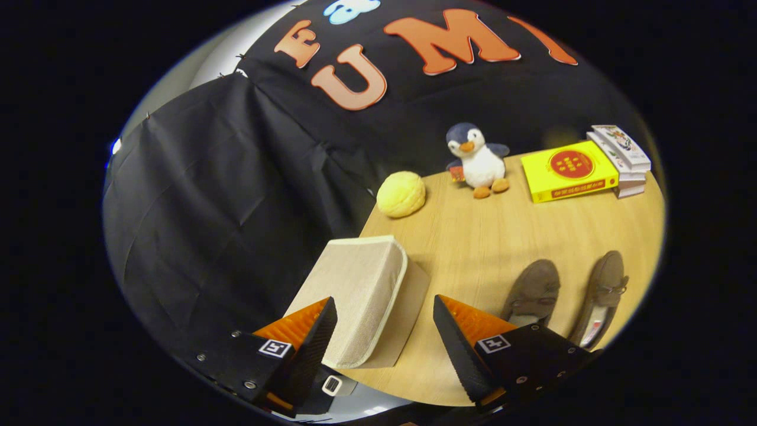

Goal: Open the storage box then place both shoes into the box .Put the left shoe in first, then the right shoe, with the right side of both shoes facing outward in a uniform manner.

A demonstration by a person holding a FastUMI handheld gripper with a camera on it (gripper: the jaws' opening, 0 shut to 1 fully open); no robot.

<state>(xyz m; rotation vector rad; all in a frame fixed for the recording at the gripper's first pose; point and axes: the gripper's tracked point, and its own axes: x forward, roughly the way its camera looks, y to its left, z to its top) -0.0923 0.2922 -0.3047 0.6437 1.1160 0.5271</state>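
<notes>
Tool (384,331) spread wide over the worktop (502,236), gripping nothing.
The closed box (355,290) lies between and just ahead of its fingers; two shoes (565,296) sit side by side to the right, well apart from the box.

Closed storage box (361,296) just ahead between spread fingers of hand-held gripper (384,337), two shoes (532,293) beside, bare tabletop (473,236) beyond

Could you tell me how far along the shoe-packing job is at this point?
Nothing looks done yet: the storage box is shut, and both shoes lie side by side on the table. In hand: the gripper, jaws open, faces the box's near end. Left: open it, then load the left shoe and the right one.
</notes>
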